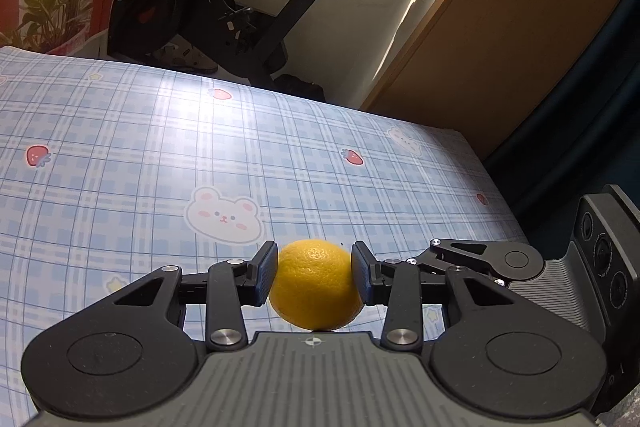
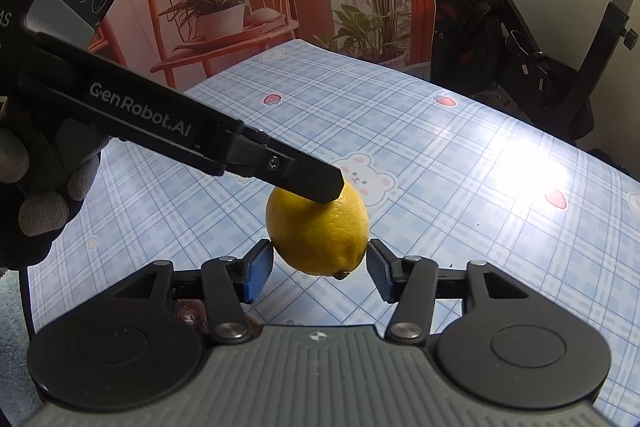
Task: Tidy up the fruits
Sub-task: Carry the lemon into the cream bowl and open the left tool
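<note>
One lemon (image 1: 316, 287) hangs above the plaid counter (image 1: 160, 147), clamped between the left tongs (image 1: 315, 275). The right tongs (image 2: 319, 273) flank its lower end at six o'clock, pads slightly apart from it.

The lemon (image 1: 316, 287) has dimpled, slightly glossy peel (yellow throughout); the checked tablecloth (image 1: 140, 147) looks smooth and shiny.
</note>
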A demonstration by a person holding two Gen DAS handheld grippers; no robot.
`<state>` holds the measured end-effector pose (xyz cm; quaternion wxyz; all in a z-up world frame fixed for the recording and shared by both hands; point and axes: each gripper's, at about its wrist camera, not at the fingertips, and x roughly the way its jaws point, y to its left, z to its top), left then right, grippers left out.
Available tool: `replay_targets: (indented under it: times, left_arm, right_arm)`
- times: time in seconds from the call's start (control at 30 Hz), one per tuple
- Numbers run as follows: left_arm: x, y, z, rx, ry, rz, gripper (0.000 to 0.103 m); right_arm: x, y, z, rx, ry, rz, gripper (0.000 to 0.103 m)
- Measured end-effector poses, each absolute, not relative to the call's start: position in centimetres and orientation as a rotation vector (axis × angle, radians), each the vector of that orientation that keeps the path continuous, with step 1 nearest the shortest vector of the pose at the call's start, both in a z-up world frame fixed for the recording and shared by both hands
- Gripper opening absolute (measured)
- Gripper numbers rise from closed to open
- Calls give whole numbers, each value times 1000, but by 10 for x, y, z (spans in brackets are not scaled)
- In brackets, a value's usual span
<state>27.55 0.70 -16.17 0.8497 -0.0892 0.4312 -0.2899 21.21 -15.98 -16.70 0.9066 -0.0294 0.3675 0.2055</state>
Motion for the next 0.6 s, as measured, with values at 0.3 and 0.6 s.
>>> replay_targets:
  times: [0.3, 0.6]
  left_arm:
    - [231, 2, -136, -156, 874, -650, 42]
    - [182, 1, -127, -116, 859, -695, 42]
  right_arm:
    - [169, -157, -141, -62, 733, 410, 55]
    - [117, -153, -130, -30, 723, 393, 55]
